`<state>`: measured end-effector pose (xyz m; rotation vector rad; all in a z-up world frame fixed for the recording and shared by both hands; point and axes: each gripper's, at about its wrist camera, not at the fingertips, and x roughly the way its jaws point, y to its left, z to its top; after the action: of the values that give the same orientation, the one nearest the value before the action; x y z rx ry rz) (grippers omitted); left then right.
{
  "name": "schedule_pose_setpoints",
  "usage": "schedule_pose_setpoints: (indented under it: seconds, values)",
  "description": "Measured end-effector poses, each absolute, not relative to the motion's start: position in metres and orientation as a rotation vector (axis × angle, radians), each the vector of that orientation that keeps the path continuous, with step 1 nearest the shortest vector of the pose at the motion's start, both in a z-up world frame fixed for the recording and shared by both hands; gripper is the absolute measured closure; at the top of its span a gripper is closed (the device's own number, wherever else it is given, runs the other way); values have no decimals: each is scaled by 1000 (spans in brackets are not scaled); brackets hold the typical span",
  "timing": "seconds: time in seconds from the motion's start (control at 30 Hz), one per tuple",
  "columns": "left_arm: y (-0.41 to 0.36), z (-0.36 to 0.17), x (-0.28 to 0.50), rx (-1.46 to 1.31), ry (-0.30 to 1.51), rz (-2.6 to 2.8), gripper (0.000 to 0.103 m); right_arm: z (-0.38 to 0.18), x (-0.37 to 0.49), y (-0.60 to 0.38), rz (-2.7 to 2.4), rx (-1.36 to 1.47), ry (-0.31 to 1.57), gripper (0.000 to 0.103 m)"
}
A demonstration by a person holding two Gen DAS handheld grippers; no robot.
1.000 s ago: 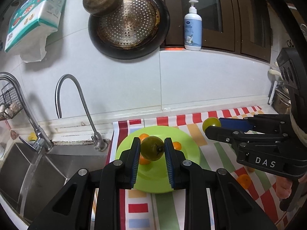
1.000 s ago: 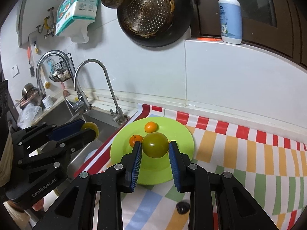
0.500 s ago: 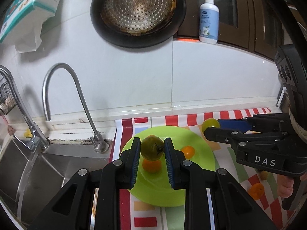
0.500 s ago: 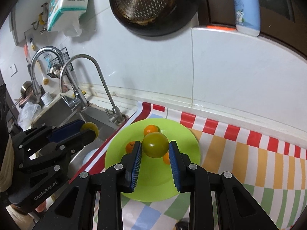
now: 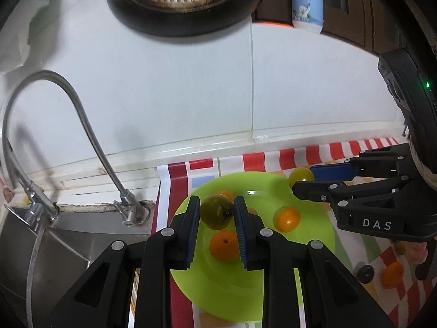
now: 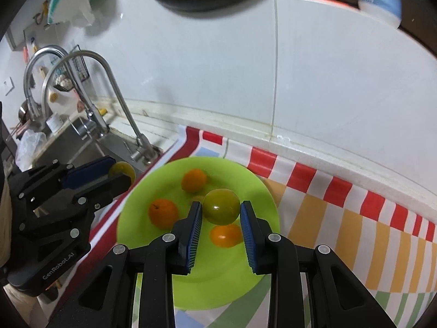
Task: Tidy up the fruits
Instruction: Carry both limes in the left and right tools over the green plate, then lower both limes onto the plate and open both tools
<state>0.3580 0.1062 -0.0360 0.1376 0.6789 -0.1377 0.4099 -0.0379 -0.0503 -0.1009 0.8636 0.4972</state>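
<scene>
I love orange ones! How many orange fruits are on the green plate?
3 on the green plate: back orange fruit, left orange fruit, front orange fruit. The right hand-held gripper may hide more.

Both hand-held grippers have come lower and closer to the green plate (image 6: pixel 262 191), which now fills more of each view. The left hand-held gripper (image 5: pixel 215 211) now holds its green tomato (image 5: pixel 217 210) over the plate's left part, the right hand-held gripper (image 6: pixel 221 213) its tomato (image 6: pixel 221 209) above the oranges (image 6: pixel 225 235).

Left tool (image 5: pixel 216 213) clamped; right tool (image 6: pixel 220 212) clamped
</scene>
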Motion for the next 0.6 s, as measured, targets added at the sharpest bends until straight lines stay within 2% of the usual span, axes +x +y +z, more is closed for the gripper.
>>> schedule_pose_setpoints:
  seconds: [0.43,0.6]
  values:
    - [109,-64,388,126,748,-178,77,-80,439,-29,492,-141,937,73]
    - [104,-65,391,124,750,-193,73,-82,441,-29,494,-136,936,73]
